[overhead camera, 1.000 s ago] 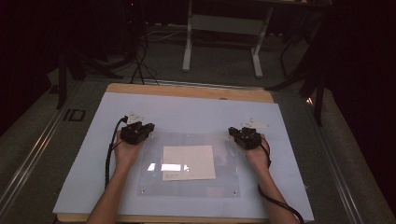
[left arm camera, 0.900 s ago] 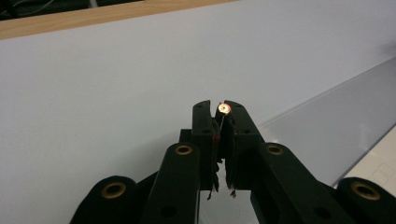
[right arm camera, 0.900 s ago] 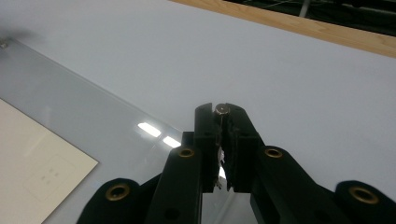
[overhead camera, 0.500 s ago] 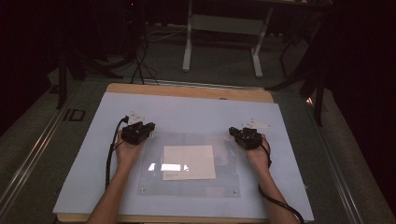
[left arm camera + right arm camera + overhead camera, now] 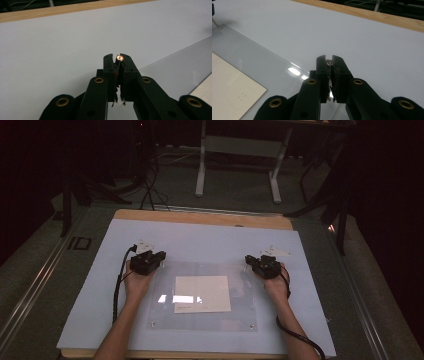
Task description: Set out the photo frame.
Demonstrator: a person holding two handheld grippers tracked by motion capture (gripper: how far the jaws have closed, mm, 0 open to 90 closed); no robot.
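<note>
1. As far as I can judge, this is the very start: both grips are on, nothing is lifted or shifted yet.
2. Left gripper (image 5: 159, 257): jaws pressed together, pinching a small copper-coloured stud (image 5: 120, 58) right at the tips. It sits at the far left corner of the clear plate (image 5: 240, 310).
3. Right gripper (image 5: 248, 260): same story, jaws squeezed onto a small silver stud (image 5: 330, 62) at the plate's far right corner.
4. The plate lies flat on the pale mat (image 5: 200, 240), roughly centred on the near half of the table (image 5: 200, 216). I can't see a gap under any edge.
5. A sheet of paper (image 5: 201, 293) lies under the plate, square to it and near the middle. I can't read the faint print on it.
6. Two more small fasteners show at the near corners, near-left fastener (image 5: 152, 324) and near-right fastener (image 5: 251, 325). Neither gripper is near them.
7. Done, by my read: both far corner studs are grabbed, one per hand, and the hands are symmetric.
8. Left, by my read: either pull or unscrew those studs, or use them as handles to tip the far edge up and get at the paper. I can't tell which from here.
9. Risk: the studs are tiny and held only at the very tips, so a slip looks likely if one side leads the other.
</note>
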